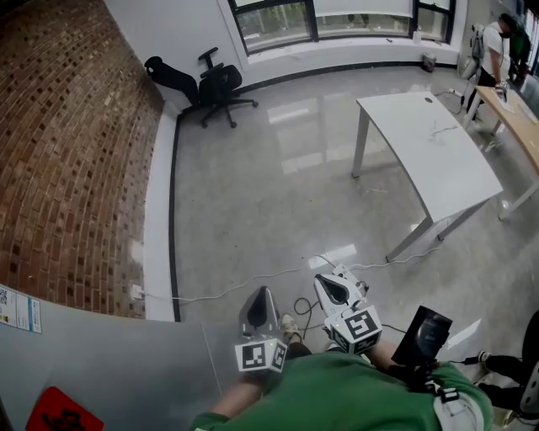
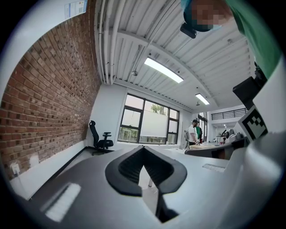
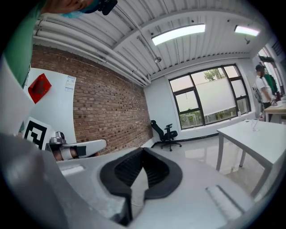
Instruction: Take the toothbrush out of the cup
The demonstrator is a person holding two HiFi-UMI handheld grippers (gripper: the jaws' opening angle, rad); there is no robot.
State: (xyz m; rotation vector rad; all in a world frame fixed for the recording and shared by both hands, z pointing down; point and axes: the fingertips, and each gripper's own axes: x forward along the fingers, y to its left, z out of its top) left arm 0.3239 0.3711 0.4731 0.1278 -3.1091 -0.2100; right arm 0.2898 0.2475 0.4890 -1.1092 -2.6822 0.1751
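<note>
Hovering over floor [image 1: 269, 194]: left tool [image 1: 258, 296] jaws together, empty; right tool [image 1: 330, 288] just beside, likewise closed, empty; desk [image 1: 429, 147] at 2 o'clock.

Daylight from the windows [image 1: 337, 17] and ceiling strip lights [image 2: 163, 70] keeps the room bright, glare streaks the glossy floor [image 1: 295, 126], and both gripper views bend strongly toward dark, vignetted edges.

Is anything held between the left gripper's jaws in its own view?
No, the left gripper has its jaws shut tip to tip with nothing between them.
</note>
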